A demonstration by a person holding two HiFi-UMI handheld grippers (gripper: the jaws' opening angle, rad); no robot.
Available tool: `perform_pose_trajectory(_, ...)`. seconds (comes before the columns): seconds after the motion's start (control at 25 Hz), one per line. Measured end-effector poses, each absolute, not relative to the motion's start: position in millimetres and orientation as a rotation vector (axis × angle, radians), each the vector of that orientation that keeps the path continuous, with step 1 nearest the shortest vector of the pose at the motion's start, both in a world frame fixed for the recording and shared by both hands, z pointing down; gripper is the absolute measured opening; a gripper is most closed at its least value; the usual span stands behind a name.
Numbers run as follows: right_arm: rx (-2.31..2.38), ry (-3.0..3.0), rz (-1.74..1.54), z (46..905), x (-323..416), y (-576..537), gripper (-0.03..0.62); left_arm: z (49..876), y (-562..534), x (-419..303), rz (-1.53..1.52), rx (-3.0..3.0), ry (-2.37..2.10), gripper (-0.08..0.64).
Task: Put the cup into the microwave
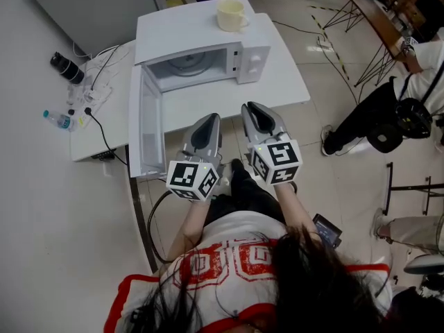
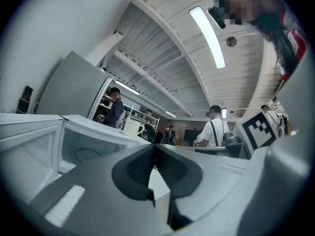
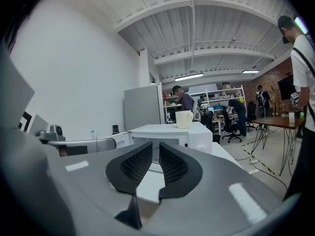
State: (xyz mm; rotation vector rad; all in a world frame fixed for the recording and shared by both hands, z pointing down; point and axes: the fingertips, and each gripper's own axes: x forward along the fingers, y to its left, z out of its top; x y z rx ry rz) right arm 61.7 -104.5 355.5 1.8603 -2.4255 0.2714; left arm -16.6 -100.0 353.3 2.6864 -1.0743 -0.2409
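Observation:
A cream cup (image 1: 231, 14) stands upright on top of the white microwave (image 1: 201, 33), near its back right. The microwave door (image 1: 149, 120) is swung open to the left and the cavity with its glass plate shows. My left gripper (image 1: 207, 121) and right gripper (image 1: 254, 111) hover side by side at the table's front edge, pointing toward the microwave, well short of the cup. Both are shut with nothing between the pads. The left gripper view shows the cup (image 2: 133, 127) beyond the shut gripper (image 2: 154, 149). In the right gripper view the cup (image 3: 184, 119) is ahead of that gripper (image 3: 154, 154).
The microwave sits on a white table (image 1: 281, 75). Left of it lie a power strip with cables (image 1: 94, 92), a black object (image 1: 67, 68) and a water bottle (image 1: 59, 120). A grey cabinet (image 1: 90, 5) stands behind. A person (image 1: 388, 109) stands at the right.

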Motion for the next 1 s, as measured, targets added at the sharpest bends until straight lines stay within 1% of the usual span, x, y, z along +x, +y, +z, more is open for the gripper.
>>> perform_pose_trajectory(0.48, 1.791, -2.477, 0.268, 353, 84, -173, 0.094, 352, -155, 5, -0.245, 2.692, -1.123, -0.002)
perform_pose_trajectory(0.64, 1.760, -2.498, 0.254, 351, 88, -198, 0.096, 352, -174, 11, -0.256, 2.683, -1.132, -0.002)
perform_pose_trajectory(1.0, 1.758, -2.511, 0.228, 338, 109, -249, 0.150, 357, -205, 16, -0.210, 2.660, -1.177, -0.002)
